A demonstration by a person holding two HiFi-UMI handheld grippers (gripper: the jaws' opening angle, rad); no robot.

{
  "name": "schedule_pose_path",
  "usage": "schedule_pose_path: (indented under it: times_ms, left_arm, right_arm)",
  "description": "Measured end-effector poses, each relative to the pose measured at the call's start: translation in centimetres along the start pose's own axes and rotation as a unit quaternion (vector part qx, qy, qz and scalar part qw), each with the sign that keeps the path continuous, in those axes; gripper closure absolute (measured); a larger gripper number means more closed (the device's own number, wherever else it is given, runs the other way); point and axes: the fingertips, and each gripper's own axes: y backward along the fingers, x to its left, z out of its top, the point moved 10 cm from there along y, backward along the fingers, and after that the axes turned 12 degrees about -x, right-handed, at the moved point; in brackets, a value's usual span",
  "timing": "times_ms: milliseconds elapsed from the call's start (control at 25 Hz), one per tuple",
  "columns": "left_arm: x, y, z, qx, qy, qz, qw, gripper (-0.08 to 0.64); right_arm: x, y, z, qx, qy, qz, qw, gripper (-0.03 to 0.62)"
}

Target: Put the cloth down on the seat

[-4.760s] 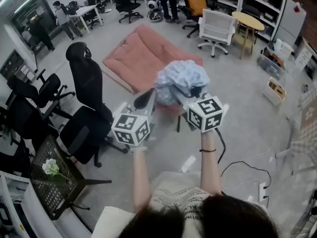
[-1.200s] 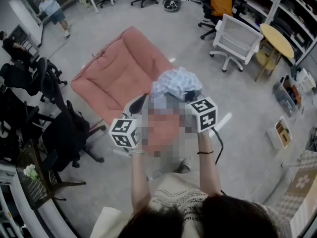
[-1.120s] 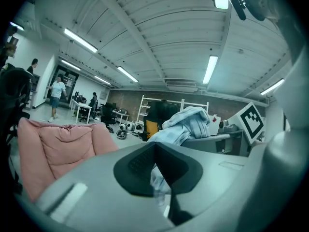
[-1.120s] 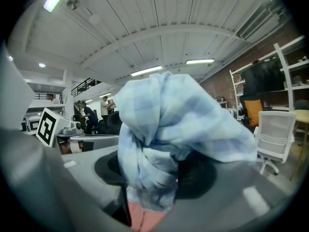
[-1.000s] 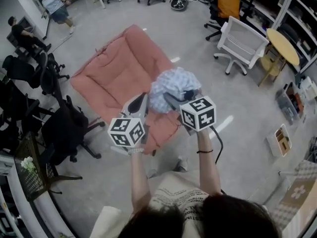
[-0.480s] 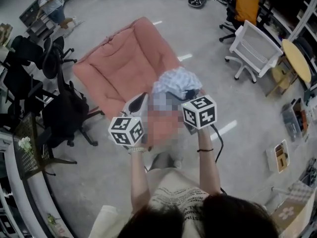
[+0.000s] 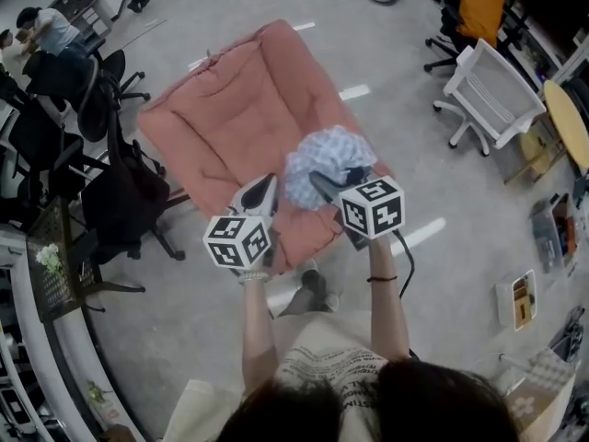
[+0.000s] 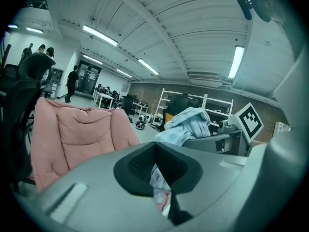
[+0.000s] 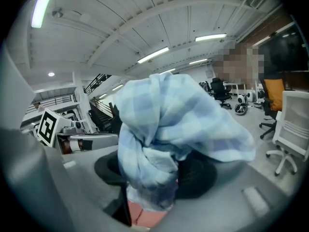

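Cloth (image 7: pixel 327 155) looked soft and light, bunched and clamped in your right gripper (image 9: pixel 147 180); your left gripper (image 8: pixel 157 170) pinched its loose end.

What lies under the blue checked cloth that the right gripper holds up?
In the head view, the pink seat lies below the cloth, which the right gripper grips. The part of the seat straight beneath the bundle is covered and cannot be seen.

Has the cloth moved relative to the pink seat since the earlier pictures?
Yes. The cloth was at the pink seat's near corner; now it is further in, over its cushion.
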Motion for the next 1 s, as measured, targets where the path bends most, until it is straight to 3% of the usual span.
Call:
schedule_pose_path:
  times_ms: [640,1000]
  left_arm:
    - [8.2,-3.1,-1.5,0.039,0.035,0.018,0.9985,0.555]
    - [10.1,-3.5,-3.2,0.063,0.062,0.040,0.9953,0.555]
  right_arm:
    - [-1.3,-10.7,-2.6,0.076,-0.024,0.027,0.996,0.350]
    - [-2.1,-13.8,-4.1,0.123,-0.029,0.048,0.991,0.350]
